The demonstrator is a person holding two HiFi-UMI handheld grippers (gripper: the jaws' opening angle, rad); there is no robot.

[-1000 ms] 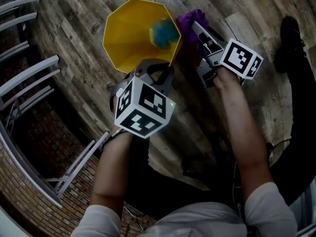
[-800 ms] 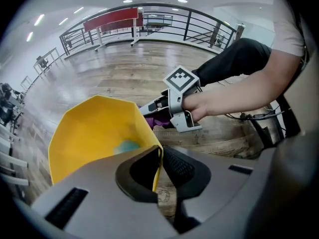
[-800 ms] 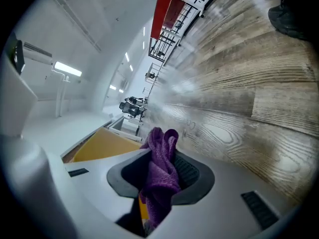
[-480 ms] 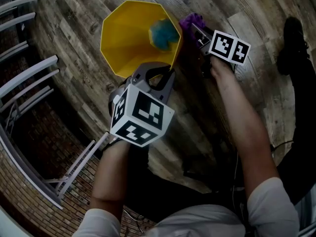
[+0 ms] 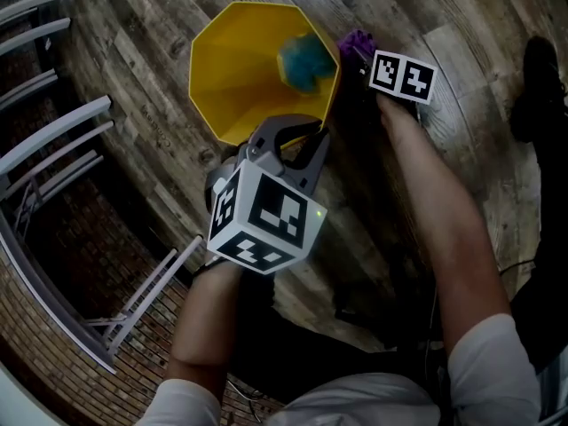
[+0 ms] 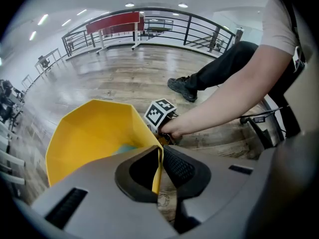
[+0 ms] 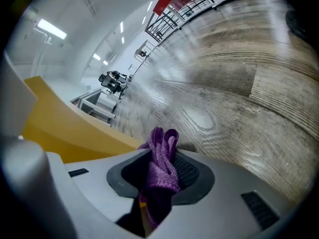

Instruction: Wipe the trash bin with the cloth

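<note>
Purple cloth (image 7: 160,143) in right tool (image 7: 162,167), beside bin (image 7: 65,128)

Wood-plank floor (image 5: 124,56), white railing (image 5: 62,128), black shoe (image 5: 540,87)

**Left tongs (image 6: 159,158) clamped on the rim of the yellow trash bin (image 6: 89,133)**

The two dark pads of the tongs press together on the bin's thin near wall, with the yellow edge pinched upright between them. The bin's open mouth faces the camera, and a pale blue-green patch (image 6: 125,148) shows inside, too little to identify. Just past the bin's right edge the right hand (image 6: 175,128) reaches in on a bare forearm, with a black-and-white marker cube (image 6: 160,113) above it. Behind, on the wooden floor (image 6: 124,78), are a black shoe (image 6: 182,87) and a dark trouser leg. A dark railing (image 6: 149,21) runs along the far side.
</note>
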